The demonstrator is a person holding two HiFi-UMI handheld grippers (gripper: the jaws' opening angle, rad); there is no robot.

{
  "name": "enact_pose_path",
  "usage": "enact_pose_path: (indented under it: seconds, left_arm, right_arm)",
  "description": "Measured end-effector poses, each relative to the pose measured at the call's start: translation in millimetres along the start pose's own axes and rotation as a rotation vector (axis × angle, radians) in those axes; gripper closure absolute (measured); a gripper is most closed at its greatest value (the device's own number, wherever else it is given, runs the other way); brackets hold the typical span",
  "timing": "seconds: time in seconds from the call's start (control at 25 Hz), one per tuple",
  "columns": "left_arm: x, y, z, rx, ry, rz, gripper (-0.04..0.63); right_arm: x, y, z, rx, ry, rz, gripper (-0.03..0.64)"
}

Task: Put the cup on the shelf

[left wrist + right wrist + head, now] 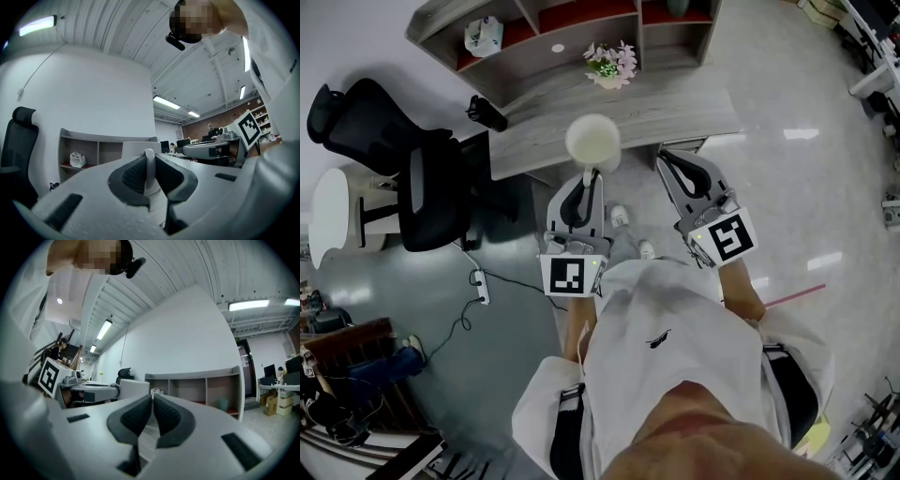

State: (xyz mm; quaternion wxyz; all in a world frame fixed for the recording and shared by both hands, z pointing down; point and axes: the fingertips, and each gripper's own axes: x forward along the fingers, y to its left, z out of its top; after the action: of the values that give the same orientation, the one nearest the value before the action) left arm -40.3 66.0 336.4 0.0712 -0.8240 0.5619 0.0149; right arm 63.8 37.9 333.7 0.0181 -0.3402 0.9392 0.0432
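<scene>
A cream cup [592,141] hangs in the air over the near edge of the grey desk [675,108]. My left gripper [591,174] is shut on its handle; in the left gripper view the pale handle [149,164] is pinched between the dark pads, with the cup body [136,149] just beyond. My right gripper [664,156] is beside it to the right, shut with nothing in it, and its pads [140,413] meet. The grey shelf [581,28] with open compartments stands at the far side of the desk. The right gripper view also shows the cup [133,389] and the shelf [197,385].
Pink flowers in a pot [612,64] stand on the desk ahead of the cup. A white bag [483,36] sits in a left shelf compartment and a teal cup [223,404] in a right one. A black office chair [394,159] stands left, with a power strip [480,286] on the floor.
</scene>
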Motion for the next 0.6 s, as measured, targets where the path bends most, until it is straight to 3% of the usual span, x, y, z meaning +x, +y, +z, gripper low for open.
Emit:
enact_pose_path:
  seconds: [0.6]
  left_arm:
    - [40,44,-10,-0.010,0.000,-0.016,0.546]
  right_arm:
    - [56,-27,-8,-0.005,0.016,-0.016,0.580]
